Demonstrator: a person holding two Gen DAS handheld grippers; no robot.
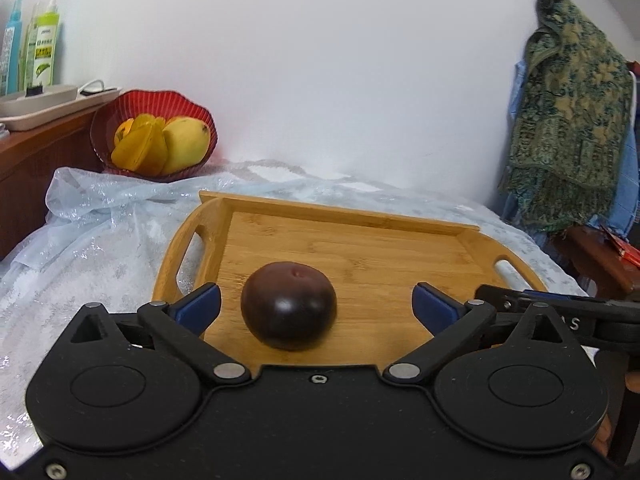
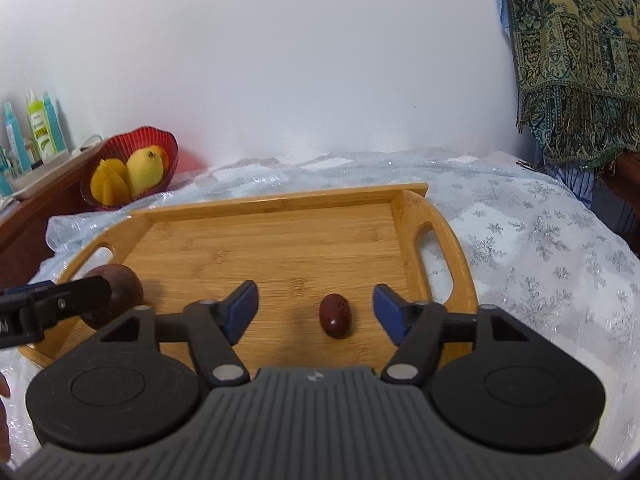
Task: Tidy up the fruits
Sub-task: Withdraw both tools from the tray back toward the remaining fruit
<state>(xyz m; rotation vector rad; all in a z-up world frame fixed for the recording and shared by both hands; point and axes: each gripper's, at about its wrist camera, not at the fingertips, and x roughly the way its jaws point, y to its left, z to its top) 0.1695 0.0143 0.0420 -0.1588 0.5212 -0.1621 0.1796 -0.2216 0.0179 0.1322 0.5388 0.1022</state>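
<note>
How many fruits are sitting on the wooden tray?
2. A round dark purple fruit lies near the tray's left end, between the left gripper's open fingers. A small red date lies toward the right end, between the right gripper's fingers.

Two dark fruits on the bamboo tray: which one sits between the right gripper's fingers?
The small oval reddish-brown date, lying free between the open right gripper. The larger round dark-purple fruit sits at the left gripper.
</note>
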